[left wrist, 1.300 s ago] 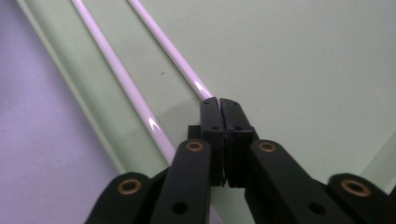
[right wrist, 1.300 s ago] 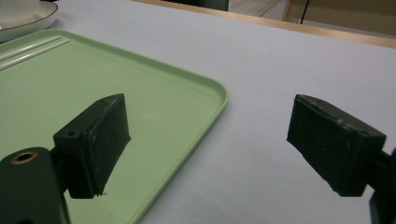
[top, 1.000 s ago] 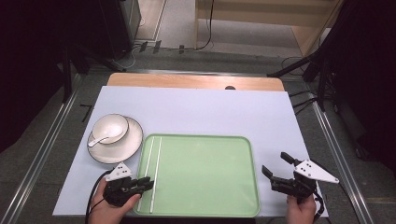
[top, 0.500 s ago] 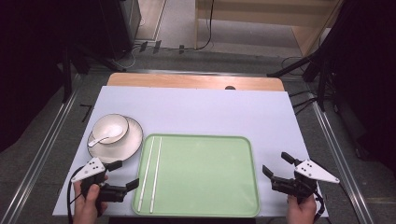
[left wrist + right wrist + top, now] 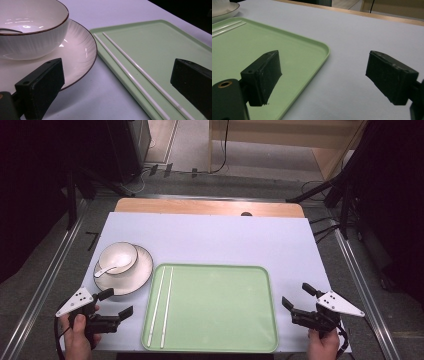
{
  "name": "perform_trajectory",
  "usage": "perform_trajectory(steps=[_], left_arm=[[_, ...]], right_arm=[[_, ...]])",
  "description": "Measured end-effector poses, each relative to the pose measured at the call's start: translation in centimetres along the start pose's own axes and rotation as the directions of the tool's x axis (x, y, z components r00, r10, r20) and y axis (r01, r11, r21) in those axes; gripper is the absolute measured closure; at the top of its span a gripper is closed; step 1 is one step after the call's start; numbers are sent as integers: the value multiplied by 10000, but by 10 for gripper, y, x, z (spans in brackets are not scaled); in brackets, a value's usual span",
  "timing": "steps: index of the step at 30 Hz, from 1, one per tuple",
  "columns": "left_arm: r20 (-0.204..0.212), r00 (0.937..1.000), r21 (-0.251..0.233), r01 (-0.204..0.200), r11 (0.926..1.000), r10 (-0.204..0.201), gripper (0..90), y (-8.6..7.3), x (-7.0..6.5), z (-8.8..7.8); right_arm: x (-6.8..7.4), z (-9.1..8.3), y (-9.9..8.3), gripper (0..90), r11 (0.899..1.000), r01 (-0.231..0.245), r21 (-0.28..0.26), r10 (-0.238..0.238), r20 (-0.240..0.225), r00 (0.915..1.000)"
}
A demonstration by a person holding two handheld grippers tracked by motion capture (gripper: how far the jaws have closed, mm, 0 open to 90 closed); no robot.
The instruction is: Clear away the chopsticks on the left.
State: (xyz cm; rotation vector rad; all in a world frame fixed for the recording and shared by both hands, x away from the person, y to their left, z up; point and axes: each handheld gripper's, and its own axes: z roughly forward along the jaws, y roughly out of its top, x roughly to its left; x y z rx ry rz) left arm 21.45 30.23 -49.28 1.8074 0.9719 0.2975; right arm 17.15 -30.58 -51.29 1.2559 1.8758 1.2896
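Chopsticks (image 5: 161, 306) already lie along the tray's (image 5: 220, 347) left edge; left gripper (image 5: 116, 303), released, sits just left of tray, right gripper (image 5: 295, 297) released and empty at tray's right; bowl (image 5: 118, 258) untouched.

Looks like a lab test rig, probably: table (image 5: 220, 240) under a pale sheet, metal rails (image 5: 45, 285) left of the left claw (image 5: 116, 303), cables (image 5: 220, 150) and dark stands (image 5: 345, 190) on bare floor beyond.
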Motion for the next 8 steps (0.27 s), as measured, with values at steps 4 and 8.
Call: perform_trajectory(steps=[4,8], left_arm=[[-39,10000,-63,23,10000,-23,0,-1,3,-2],[-80,10000,-21,-18,10000,18,0,-1,5,-2]], right_arm=[[0,0,0,131,10000,1,-18,-1,7,10000],[0,0,0,131,10000,-21,-27,21,25,10000]])
